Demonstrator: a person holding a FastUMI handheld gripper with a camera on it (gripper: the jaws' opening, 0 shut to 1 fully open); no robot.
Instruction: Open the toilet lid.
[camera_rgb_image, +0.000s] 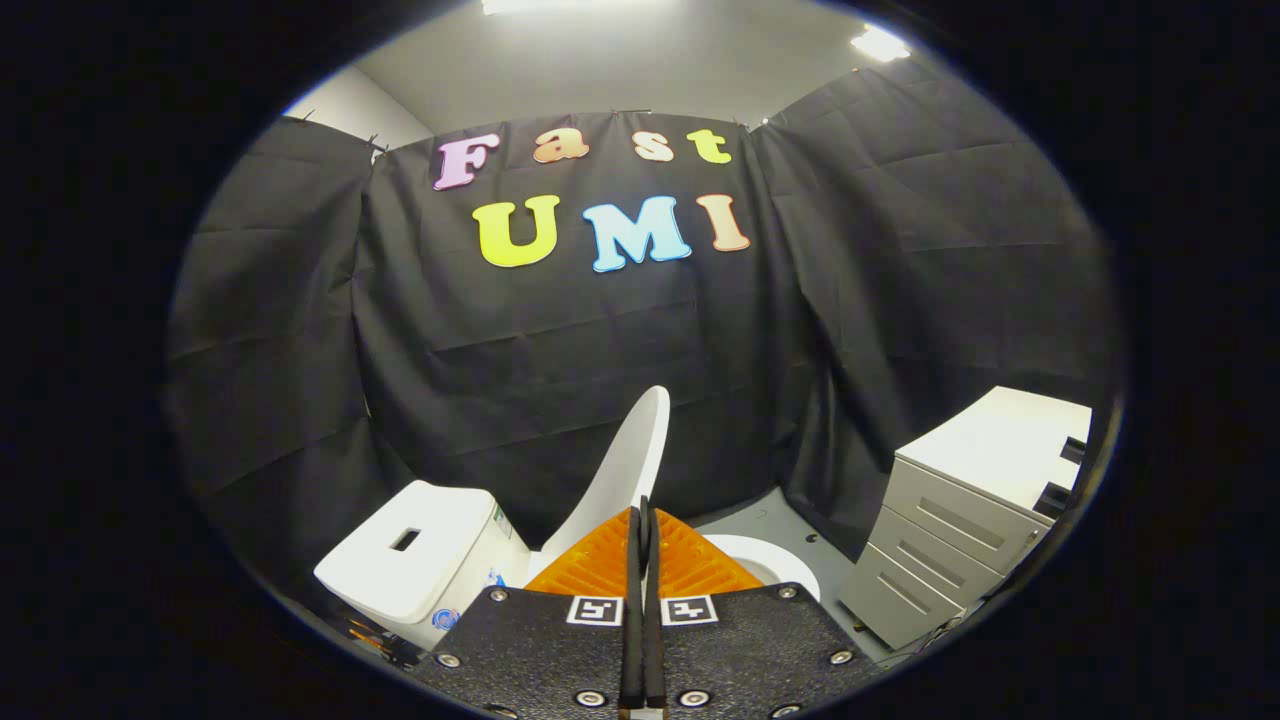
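I have the gripper (641, 520) pinched fully together at lower centre, holding nothing. The toilet lid (625, 470) stands raised just beyond it, right of the tank (410, 560). I'd nudge it gently back (no shoving) until it rests upright.

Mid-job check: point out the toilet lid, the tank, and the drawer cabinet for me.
toilet lid (625, 465): gripper view, raised white panel beyond the fingers.
tank (410, 545): gripper view, flat top beside the flush button.
drawer cabinet (945, 525): gripper view, upper drawer front.
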